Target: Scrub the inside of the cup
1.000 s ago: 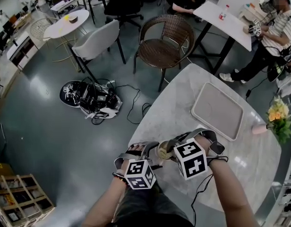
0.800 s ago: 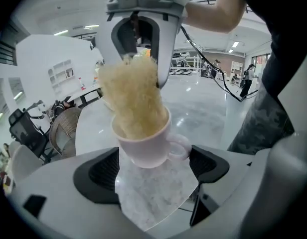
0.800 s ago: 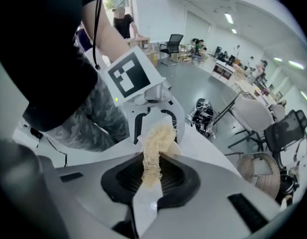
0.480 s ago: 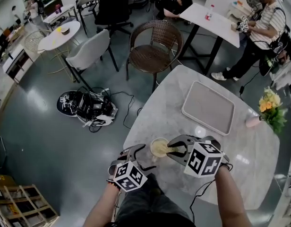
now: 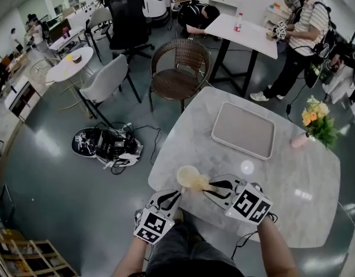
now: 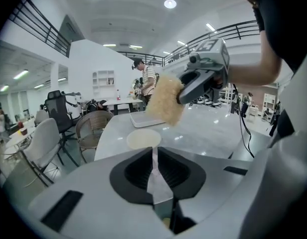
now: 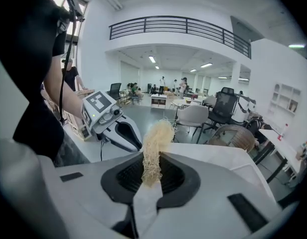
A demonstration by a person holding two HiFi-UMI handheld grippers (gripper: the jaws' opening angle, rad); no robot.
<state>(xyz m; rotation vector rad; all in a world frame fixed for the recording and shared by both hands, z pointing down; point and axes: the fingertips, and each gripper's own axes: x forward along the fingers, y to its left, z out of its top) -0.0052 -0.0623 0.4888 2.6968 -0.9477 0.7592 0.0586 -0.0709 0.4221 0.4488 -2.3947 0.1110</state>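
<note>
A cream cup [image 5: 188,176] stands on the marble table [image 5: 293,178] near its front left edge; in the left gripper view its round top [image 6: 143,139] shows just beyond the jaws. My left gripper [image 5: 169,199] [image 6: 153,156] hangs short of the cup. Its jaws have just been closing and now meet with nothing between them. My right gripper [image 5: 215,186] [image 7: 152,171] is shut on a straw-coloured loofah scrubber [image 5: 199,183] [image 7: 154,146]. The scrubber [image 6: 166,101] hangs in the air above and to the right of the cup, clear of it.
A grey tray [image 5: 243,130] lies further back on the table. A pink vase of flowers [image 5: 313,123] stands at the right edge. A wicker chair [image 5: 178,68] stands behind the table, cabled gear [image 5: 108,146] lies on the floor at left, and a person [image 5: 298,33] stands at back right.
The scrubber was in the cup and has come up out of it with the right gripper. The left gripper, open beside the cup before, has drawn back and shut.
</note>
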